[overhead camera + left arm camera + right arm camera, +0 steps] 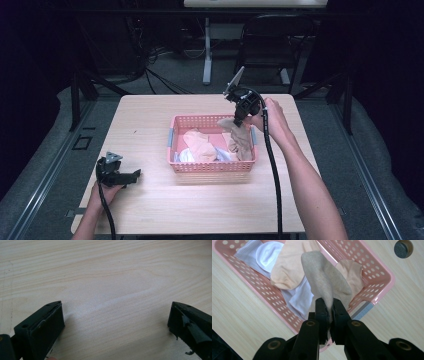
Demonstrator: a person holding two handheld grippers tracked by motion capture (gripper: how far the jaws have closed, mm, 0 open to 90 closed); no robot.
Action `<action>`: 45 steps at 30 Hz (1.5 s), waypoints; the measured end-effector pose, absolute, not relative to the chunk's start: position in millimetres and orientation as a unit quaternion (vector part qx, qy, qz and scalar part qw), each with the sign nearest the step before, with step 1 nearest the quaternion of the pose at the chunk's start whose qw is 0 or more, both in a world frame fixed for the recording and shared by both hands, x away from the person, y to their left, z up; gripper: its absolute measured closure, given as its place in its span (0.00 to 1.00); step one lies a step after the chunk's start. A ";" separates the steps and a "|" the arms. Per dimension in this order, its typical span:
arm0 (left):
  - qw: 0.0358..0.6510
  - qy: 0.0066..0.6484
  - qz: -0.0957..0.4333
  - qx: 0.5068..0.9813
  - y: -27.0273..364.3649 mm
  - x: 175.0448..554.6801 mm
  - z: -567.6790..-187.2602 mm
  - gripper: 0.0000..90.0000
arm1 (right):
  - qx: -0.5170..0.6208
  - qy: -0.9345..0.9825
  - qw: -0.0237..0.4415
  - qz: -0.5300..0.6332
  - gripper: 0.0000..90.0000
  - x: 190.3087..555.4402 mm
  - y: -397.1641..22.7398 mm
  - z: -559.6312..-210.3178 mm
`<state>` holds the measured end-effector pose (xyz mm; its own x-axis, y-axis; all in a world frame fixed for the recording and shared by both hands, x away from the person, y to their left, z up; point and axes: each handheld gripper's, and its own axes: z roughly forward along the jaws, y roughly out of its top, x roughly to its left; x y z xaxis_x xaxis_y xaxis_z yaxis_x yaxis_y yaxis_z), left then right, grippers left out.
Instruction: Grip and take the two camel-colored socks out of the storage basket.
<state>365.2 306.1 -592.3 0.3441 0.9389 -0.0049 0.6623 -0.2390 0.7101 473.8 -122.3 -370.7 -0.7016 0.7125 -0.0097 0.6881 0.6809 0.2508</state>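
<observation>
Bench [150, 210] of pale wood seen from above, with a pink perforated basket [212, 167] standing near its middle. The basket holds a loose pile of socks: a peach sock [200, 145], a white sock [186, 156] and a pale striped one [247, 252] among them. The person's right hand [272, 120] holds the right hand-held gripper [239, 119] above the basket's far right corner, pointing down. Its jaws are clenched on the edge of a tan sock [241, 139], which hangs from them down into the right side of the basket. In the right gripper view the same tan sock [325, 280] is pinched between the two black jaws and drapes over the basket [374, 277], with the peach sock [289, 267] and the white sock [268, 253] lying beneath and beside it; a small round dark fitting [403, 248] is set into the bench surface beyond the basket. The person's left hand [107, 192] rests on the bench near its front left corner, well apart from the basket, holding the left hand-held gripper [131, 176] low against the surface. In the left gripper view that hand-held gripper [116, 320] is released, its jaws spread wide with bare wood [112, 277] between them.
</observation>
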 end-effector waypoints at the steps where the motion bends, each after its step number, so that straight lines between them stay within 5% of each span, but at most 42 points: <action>1: 0.317 0.529 0.218 0.756 306.1 365.2 -592.3 0.00 | 0.381 0.916 0.055 0.118 0.95 473.9 -121.9 -369.7; 25: 0.316 0.531 0.219 0.755 305.8 364.9 -592.3 0.00 | 0.398 0.906 0.066 0.129 0.95 457.1 -158.3 -350.5; 45: 0.316 0.532 0.220 0.754 305.5 364.7 -592.3 0.00 | 0.454 0.880 0.073 0.119 0.94 449.2 -232.3 -352.1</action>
